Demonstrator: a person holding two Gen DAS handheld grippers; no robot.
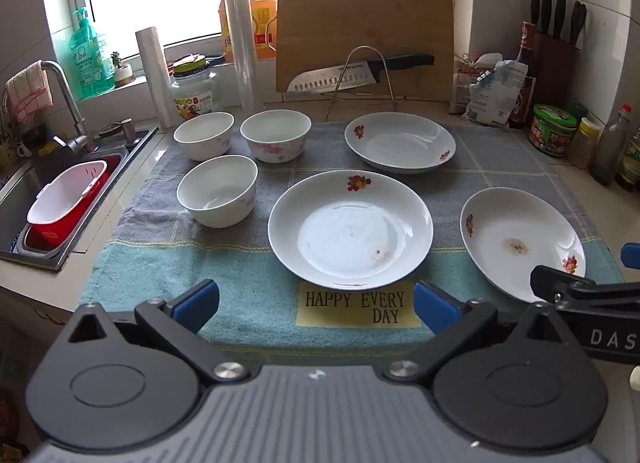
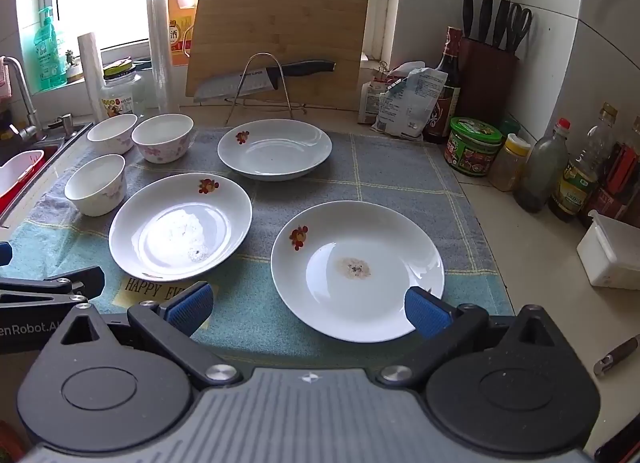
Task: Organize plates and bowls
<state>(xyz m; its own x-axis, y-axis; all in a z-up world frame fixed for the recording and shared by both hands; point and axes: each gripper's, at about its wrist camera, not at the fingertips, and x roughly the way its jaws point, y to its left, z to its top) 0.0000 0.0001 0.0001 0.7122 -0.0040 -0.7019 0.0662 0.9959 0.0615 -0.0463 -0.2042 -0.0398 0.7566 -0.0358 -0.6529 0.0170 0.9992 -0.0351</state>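
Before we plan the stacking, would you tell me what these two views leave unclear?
- Near plate: left wrist view, its front edge sits behind the right gripper.
- Sink: cut by both views' left edge.
- Towel: its front edge is hidden by the left gripper.
- Marks in the two near plates: too small to identify.

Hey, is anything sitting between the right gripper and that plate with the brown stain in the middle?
Nothing visible. The right gripper is open, and the stained plate lies directly ahead on the towel, its near rim between the blue pads, which are not pressing on it.
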